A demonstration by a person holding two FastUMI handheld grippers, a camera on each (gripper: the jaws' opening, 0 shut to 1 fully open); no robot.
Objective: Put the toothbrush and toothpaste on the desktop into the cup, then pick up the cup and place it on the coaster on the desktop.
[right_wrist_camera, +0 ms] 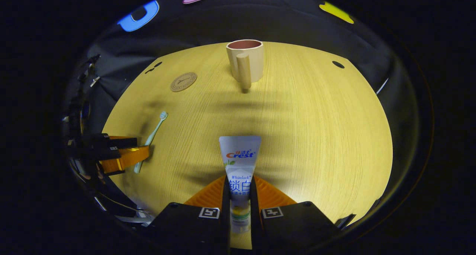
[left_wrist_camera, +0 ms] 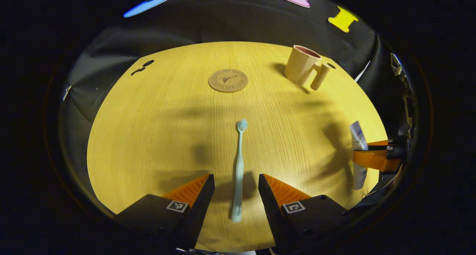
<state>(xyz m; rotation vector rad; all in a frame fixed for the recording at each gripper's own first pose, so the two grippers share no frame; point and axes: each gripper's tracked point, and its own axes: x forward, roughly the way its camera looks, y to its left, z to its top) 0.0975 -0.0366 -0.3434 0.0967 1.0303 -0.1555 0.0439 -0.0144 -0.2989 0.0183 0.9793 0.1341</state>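
A pale toothbrush (left_wrist_camera: 238, 165) lies flat on the wooden table (left_wrist_camera: 156, 128), head pointing away. My left gripper (left_wrist_camera: 236, 182) stands open with a finger on either side of the handle, not touching it. The white toothpaste tube (right_wrist_camera: 239, 165) sits between the fingers of my right gripper (right_wrist_camera: 240, 182), which is shut on it. In the left gripper view the tube (left_wrist_camera: 357, 136) and the right gripper (left_wrist_camera: 375, 154) appear at the right edge. The beige cup (right_wrist_camera: 246, 60) stands upright at the far side, handle toward me. The round coaster (left_wrist_camera: 228, 80) lies flat, left of the cup (left_wrist_camera: 303, 64).
The toothbrush (right_wrist_camera: 152, 136) and the left gripper (right_wrist_camera: 122, 151) show at the left of the right gripper view, with the coaster (right_wrist_camera: 183, 81) beyond them. Small dark holes (right_wrist_camera: 338, 64) mark the tabletop near its far edge. Black cloth surrounds the table.
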